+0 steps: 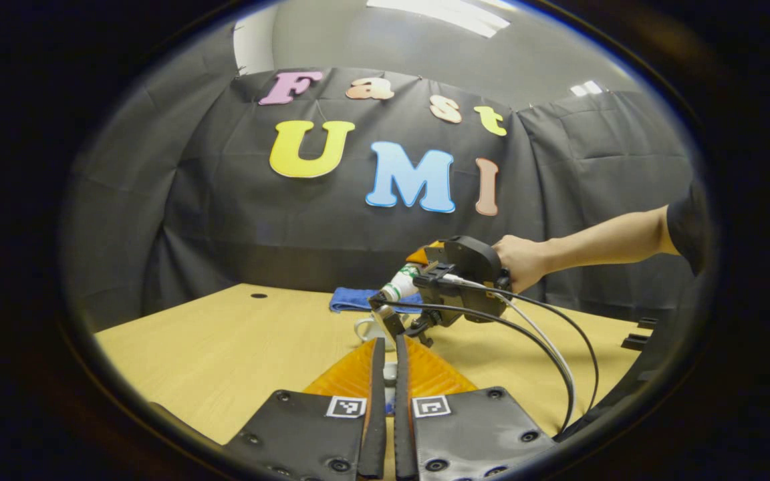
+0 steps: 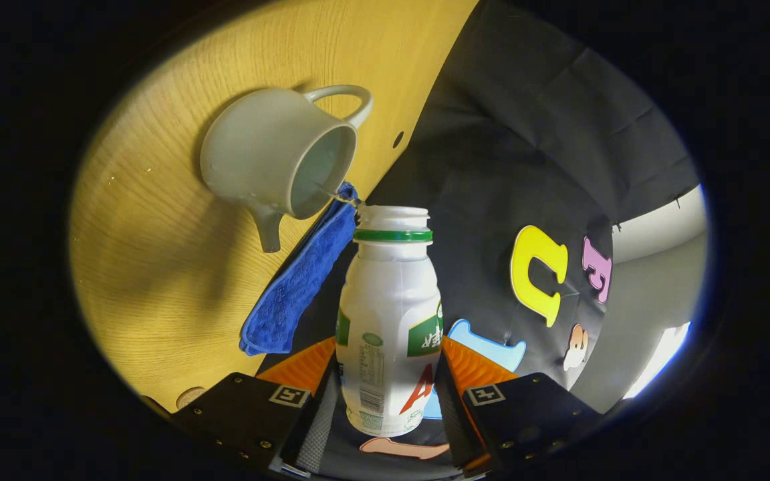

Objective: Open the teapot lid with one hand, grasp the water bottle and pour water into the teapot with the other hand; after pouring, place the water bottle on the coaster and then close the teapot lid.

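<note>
Right gripper [image 2: 388, 394] squeezes bottle [image 2: 388, 321] between both fingers, tipped so open mouth sits just over pot [image 2: 271, 153]. Thin water stream touches pot rim. Pot open, near far table [image 1: 224, 347] edge, touching blue cloth [image 2: 298, 280]. Left gripper [image 1: 388, 374] fingers nearly together; something small between tips, cannot tell what.

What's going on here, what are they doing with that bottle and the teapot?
A person is pouring water into a teapot. The right gripper is clamped on a white water bottle, tipped so its open mouth sits at the rim of the grey teapot, whose top is open; a thin trickle seems to be crossing over. A blue cloth lies on the wooden table beside the teapot. The left gripper is nearly closed with something small between its fingers, possibly the lid, though that is unclear.
</note>
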`<state>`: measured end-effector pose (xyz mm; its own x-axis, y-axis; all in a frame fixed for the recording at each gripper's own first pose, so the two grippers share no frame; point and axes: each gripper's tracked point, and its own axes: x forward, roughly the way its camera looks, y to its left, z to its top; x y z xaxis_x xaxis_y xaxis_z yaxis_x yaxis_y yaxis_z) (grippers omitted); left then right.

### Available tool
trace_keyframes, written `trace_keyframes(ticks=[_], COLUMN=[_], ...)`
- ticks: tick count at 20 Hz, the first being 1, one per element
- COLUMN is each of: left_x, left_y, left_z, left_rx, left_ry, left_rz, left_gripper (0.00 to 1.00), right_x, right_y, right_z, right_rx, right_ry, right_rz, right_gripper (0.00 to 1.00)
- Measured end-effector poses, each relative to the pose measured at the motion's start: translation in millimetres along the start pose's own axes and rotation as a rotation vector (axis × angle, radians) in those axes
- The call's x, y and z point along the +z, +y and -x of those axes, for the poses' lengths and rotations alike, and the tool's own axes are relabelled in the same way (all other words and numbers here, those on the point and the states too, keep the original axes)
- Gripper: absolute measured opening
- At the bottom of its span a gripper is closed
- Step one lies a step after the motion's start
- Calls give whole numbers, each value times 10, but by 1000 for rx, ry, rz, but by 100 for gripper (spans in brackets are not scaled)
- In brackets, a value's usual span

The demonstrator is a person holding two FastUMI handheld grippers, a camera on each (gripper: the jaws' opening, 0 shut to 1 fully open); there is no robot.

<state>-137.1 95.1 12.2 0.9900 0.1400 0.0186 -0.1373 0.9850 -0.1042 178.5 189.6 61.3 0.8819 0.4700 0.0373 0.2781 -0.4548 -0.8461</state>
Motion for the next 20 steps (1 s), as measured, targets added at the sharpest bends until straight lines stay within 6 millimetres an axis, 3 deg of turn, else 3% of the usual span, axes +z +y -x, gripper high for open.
trace_keyframes(ticks=[7, 8, 9, 12, 14, 15, 17, 20], left_x=[21, 14, 19, 6, -4, -3, -9, 6], left_y=[58, 63, 62, 63, 59, 60, 52, 61], left_z=[18, 11, 24, 5, 8, 10, 0, 14], left_rx=[10, 11, 12, 13, 12, 13, 13, 16], left_ry=[-2, -2, -2, 0, 2, 4, 5, 2], left_rz=[5, 4, 4, 3, 3, 2, 2, -1], left_gripper=[15, 11, 15, 11, 15, 11, 15, 11], right_x=[65, 72, 75, 79, 60, 55, 62, 37], right_y=[-28, -25, -29, -53, -53, -44, -38, 27], right_z=[10, 5, 5, 8, -1, 3, 8, 11], right_rx=[4, 5, 3, 0, -2, 0, 2, 22], right_ry=[-18, -19, -19, -22, -20, -21, -23, -18], right_rz=[49, 54, 58, 63, 54, 47, 33, -34], right_gripper=[70, 70, 70, 70, 70, 70, 70, 70])
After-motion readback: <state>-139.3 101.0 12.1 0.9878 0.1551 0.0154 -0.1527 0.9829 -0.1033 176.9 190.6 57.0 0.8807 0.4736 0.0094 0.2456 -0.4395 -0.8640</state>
